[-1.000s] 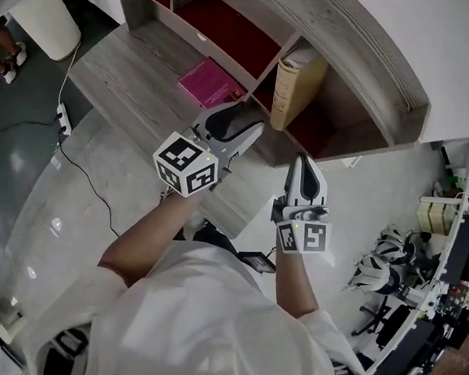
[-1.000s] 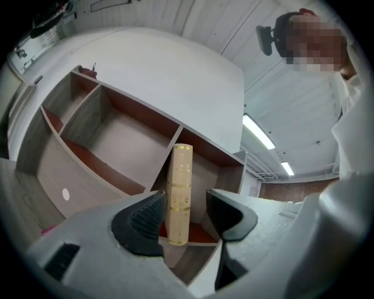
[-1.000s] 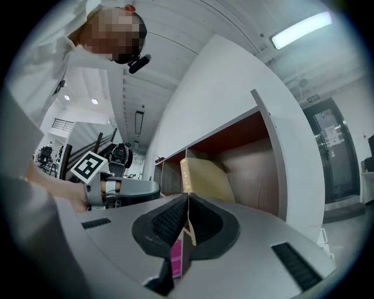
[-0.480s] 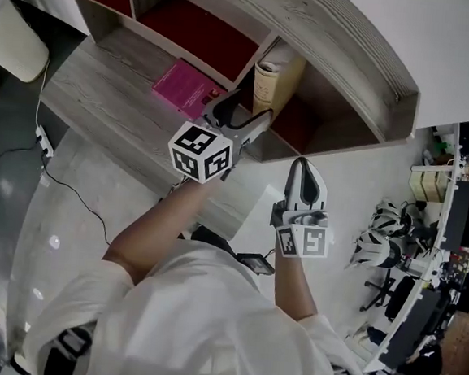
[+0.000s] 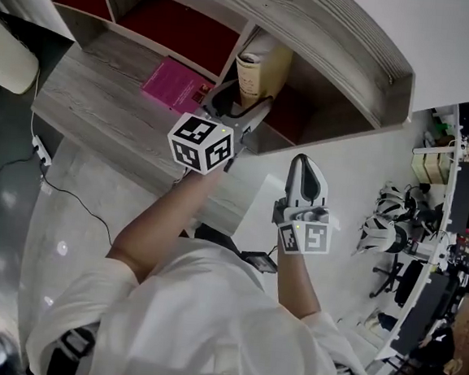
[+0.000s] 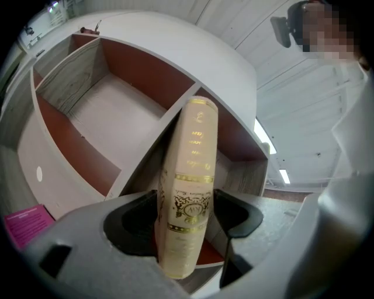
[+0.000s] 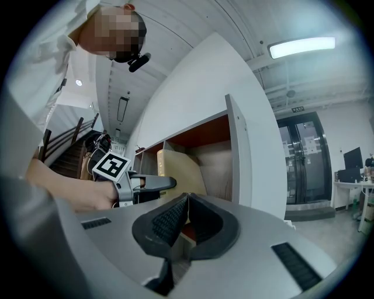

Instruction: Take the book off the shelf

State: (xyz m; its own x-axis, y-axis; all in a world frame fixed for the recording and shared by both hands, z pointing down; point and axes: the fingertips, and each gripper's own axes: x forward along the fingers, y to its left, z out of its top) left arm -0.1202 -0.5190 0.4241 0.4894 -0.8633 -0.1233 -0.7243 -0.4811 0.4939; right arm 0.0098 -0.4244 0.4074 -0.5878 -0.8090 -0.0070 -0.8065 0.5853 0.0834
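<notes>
While our left gripper (image 5: 240, 103) holds its jaws wide apart, the cream book (image 6: 190, 175) stands upright in the shelf (image 5: 329, 36), spine toward us, between the pads and ungripped. We cannot read its blurred gilt lettering. Our right gripper (image 5: 303, 162) is closed, empty.

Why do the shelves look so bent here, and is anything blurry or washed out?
Left gripper view: the wide lens bows the shelf into curves and darkens the corners, yet the book is sharp. Right gripper view: same bulging, and the ceiling light glares white. Head view: even light, milder bending, nothing badly blurred.
</notes>
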